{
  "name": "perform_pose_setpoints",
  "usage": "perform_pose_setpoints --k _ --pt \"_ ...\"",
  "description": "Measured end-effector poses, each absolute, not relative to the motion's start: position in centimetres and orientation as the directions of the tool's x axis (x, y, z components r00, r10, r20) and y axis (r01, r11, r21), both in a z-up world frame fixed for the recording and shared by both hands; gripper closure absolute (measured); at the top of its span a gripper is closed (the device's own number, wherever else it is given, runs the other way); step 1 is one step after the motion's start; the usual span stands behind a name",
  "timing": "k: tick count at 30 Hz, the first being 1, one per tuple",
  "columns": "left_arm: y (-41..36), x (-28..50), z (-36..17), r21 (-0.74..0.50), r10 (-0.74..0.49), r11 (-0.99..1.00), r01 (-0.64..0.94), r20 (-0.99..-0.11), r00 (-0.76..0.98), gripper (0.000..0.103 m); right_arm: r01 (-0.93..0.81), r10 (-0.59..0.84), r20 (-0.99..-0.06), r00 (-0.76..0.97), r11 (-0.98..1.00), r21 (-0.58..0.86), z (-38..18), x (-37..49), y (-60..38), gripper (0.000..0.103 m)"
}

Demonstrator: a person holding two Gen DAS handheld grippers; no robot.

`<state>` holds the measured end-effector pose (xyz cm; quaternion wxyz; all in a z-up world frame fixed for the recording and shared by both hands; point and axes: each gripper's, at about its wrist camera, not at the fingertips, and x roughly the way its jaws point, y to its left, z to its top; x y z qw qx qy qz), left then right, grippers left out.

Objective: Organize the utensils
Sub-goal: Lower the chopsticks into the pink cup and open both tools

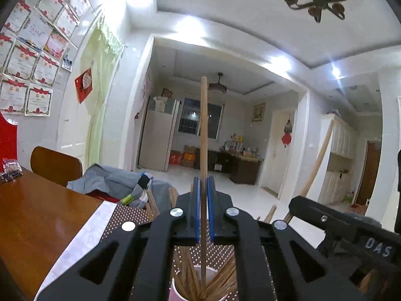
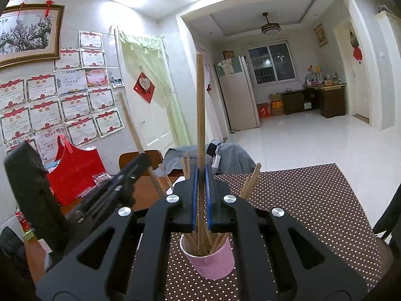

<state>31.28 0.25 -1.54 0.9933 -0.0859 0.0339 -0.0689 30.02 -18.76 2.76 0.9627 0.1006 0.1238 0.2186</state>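
Your left gripper [image 1: 203, 188] and right gripper [image 2: 201, 175] each clamp one chopstick [image 2: 200, 115] upright, ends down, ready for the cup [image 2: 210, 260].

A family home's dining area: wooden table [image 1: 37, 208], certificates [image 2: 75, 105] papering the wall, a fridge [image 2: 238, 100], tiled floor and curtained doorway [image 2: 153, 80] beyond.

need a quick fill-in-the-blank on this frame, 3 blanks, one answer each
1. Each black two-finger gripper, left gripper and right gripper, is shut on one wooden ____.
2. The pink paper cup stands on a brown mat with white ____.
3. The chopstick in the right gripper stands nearly ____.

Missing words: chopstick; dots; upright
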Motion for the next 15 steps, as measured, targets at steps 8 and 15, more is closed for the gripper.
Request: perform_pose_setpoints --k 8,15 --pt "0.1 32.8 -2.9 -0.144 -0.13 0.984 0.11 -0.136 0.982 0.097 -0.386 0.436 -0.225 0.871 0.892 0.233 2.2 30.6 -18.5 0.097" --pt "-0.3 33.0 -3.1 -0.114 -0.114 0.989 0.095 -0.176 0.978 0.097 -0.389 0.443 -0.24 0.864 0.889 0.241 2.0 30.7 -18.8 0.097"
